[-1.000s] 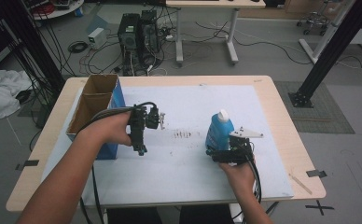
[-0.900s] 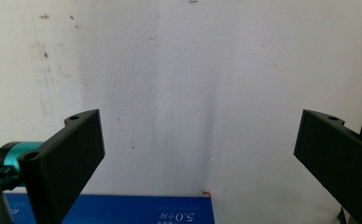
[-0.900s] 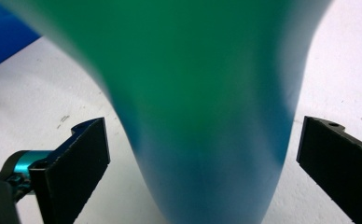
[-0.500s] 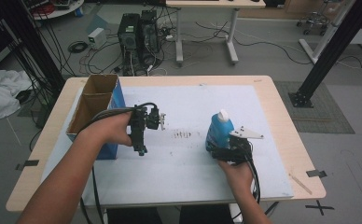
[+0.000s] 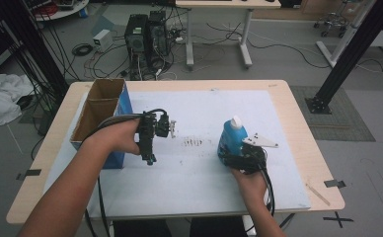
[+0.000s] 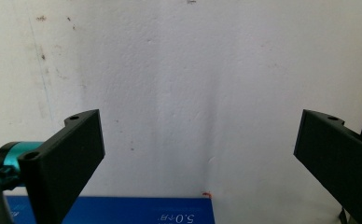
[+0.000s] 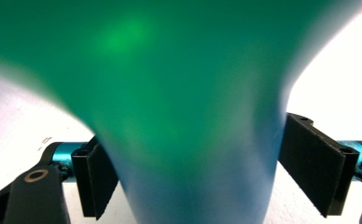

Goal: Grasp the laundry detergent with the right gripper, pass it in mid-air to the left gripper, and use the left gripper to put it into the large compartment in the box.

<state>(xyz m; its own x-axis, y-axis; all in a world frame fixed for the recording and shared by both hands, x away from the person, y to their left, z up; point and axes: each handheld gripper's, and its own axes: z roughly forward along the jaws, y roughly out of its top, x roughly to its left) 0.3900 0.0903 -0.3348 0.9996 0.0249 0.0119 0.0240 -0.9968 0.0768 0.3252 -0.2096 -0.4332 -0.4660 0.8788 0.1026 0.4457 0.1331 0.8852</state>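
Observation:
A blue bottle (image 5: 230,138) with a white cap stands upright on the white mat (image 5: 199,108), right of centre. My right gripper (image 5: 233,157) reaches it from the near side, low on its body. In the right gripper view the bottle (image 7: 179,93) looms blurred and green-blue between the two black jaws, which have just been closing and now meet its sides. My left gripper (image 5: 148,159) hovers over the mat beside the box, pointing down. Its jaws stand wide apart in the left gripper view, the left gripper (image 6: 198,154) holding nothing.
An open cardboard box (image 5: 100,111) with a blue side stands at the mat's left edge; its blue wall (image 6: 109,217) lies along the bottom of the left gripper view. A dark smudge (image 5: 193,143) marks the mat's middle. The wooden table edge (image 5: 298,123) runs just right of the bottle.

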